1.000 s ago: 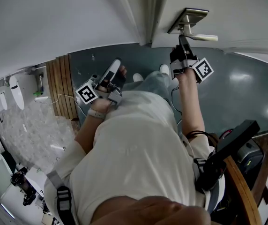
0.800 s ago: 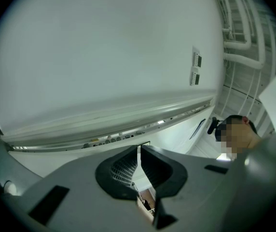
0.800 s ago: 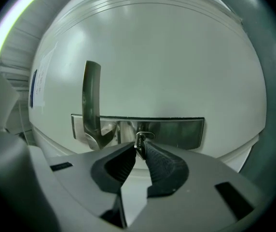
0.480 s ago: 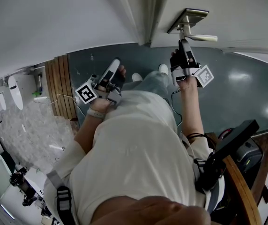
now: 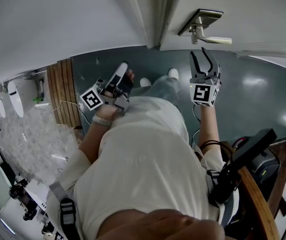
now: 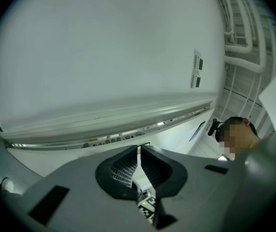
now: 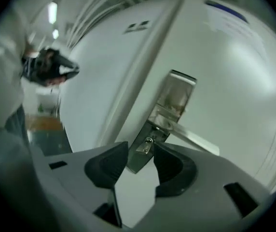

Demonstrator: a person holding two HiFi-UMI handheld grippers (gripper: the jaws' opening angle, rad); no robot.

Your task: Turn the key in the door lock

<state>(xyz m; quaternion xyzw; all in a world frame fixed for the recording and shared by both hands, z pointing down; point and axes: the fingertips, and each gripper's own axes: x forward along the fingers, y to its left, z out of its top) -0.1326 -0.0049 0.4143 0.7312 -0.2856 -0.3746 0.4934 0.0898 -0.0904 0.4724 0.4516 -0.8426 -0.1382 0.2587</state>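
1. The key (image 7: 147, 145) sits in the lock plate (image 7: 175, 103).
2. The right gripper (image 7: 140, 153) has just been opening its jaws. They stand apart short of the lock plate, the key beyond their tips, untouched.
3. The left gripper (image 6: 138, 151), jaws together and empty, hangs well left of the lock plate.

A dark teal floor (image 5: 253, 94) fills the middle and right of the head view. At centre left, a strip of wooden slats (image 5: 65, 91) has a white cable (image 5: 65, 104) lying across it, with pale marbled flooring (image 5: 28, 144) below. At lower right, a black boxy device (image 5: 253, 146) sits above a curved wooden rail (image 5: 255, 199). In the left gripper view, 2 small wall plates (image 6: 196, 69) show at upper right, white pipes (image 6: 244, 47) beside them.
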